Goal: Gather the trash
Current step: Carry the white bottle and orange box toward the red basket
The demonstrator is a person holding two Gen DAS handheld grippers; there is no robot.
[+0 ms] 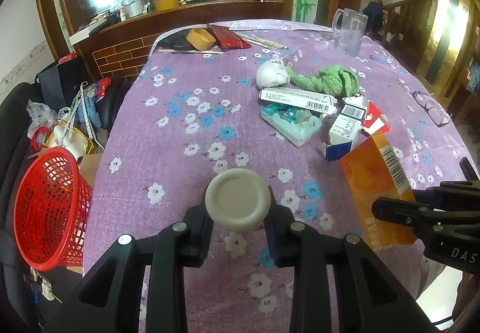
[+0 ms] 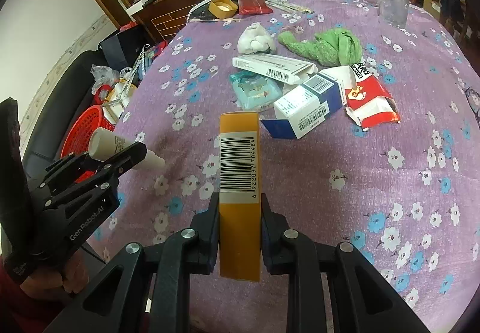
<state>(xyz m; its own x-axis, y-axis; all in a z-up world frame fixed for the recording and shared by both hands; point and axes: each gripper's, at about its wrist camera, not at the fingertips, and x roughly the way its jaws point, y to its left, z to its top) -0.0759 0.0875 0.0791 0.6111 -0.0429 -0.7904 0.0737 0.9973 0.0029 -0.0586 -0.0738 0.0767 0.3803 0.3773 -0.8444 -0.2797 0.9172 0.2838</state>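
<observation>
At the far left of the left wrist view a red basket (image 1: pixel 49 207) stands below the edge of the table (image 1: pixel 180 111), off its left side. In the lower middle of that frame the left gripper (image 1: pixel 238 222) is closed on a small white bottle (image 1: pixel 237 199), cap end towards the camera, held clear above the purple flowered cloth. At the lower right the right gripper (image 2: pixel 240 213) has its jaws narrow, clamped on the sides of an orange box (image 2: pixel 240 171) with the barcode facing up. More trash lies together in the upper right of both frames: a long white box (image 1: pixel 295 97), a pale blue packet (image 1: pixel 291 123), a blue and white carton (image 1: pixel 345 129) and a red wrapper (image 1: pixel 373 120), with a green cloth (image 1: pixel 330 79) behind them.

Both hands look loaded, so the step in hand seems to be carrying to the bin. Next, each piece needs moving left over the basket's mouth before the jaws let go, the bottle being nearer it.
</observation>
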